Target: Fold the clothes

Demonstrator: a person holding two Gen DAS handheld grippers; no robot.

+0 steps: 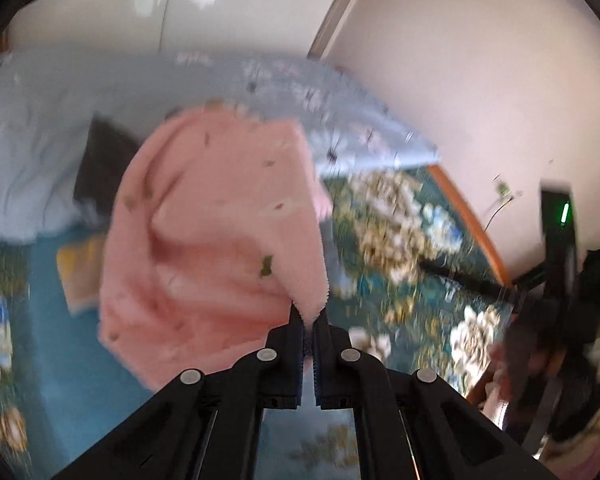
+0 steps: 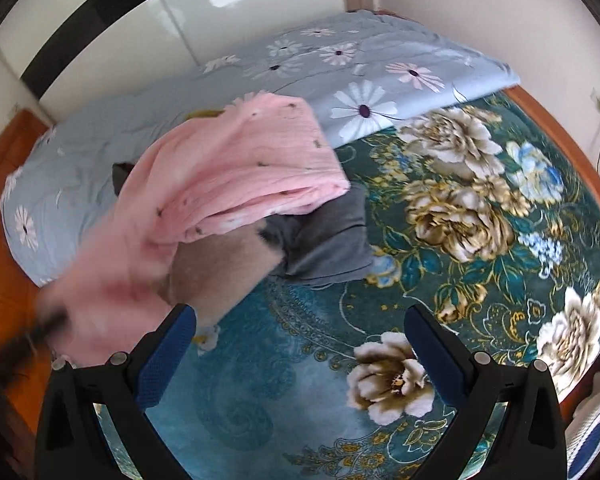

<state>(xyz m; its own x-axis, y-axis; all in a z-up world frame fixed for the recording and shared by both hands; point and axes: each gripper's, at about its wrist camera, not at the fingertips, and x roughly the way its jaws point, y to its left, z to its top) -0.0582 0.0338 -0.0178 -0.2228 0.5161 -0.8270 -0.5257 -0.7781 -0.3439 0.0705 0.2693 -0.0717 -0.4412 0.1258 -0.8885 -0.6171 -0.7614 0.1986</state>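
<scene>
A pink garment [image 1: 204, 232] with small dark specks hangs from my left gripper [image 1: 309, 320], which is shut on its edge and holds it above the bed. In the right wrist view the same pink garment [image 2: 228, 176] drapes over a grey folded garment [image 2: 332, 240] and a tan one [image 2: 224, 268]. My right gripper [image 2: 300, 344] is open and empty, hovering over the teal floral bedspread [image 2: 460, 208], to the right of the pink cloth.
A light blue daisy-print quilt [image 2: 340, 64] lies along the far side of the bed. A dark garment [image 1: 100, 160] lies on it. An orange wooden bed frame [image 2: 580, 168] edges the bed. White walls and a wardrobe [image 2: 140, 40] stand behind.
</scene>
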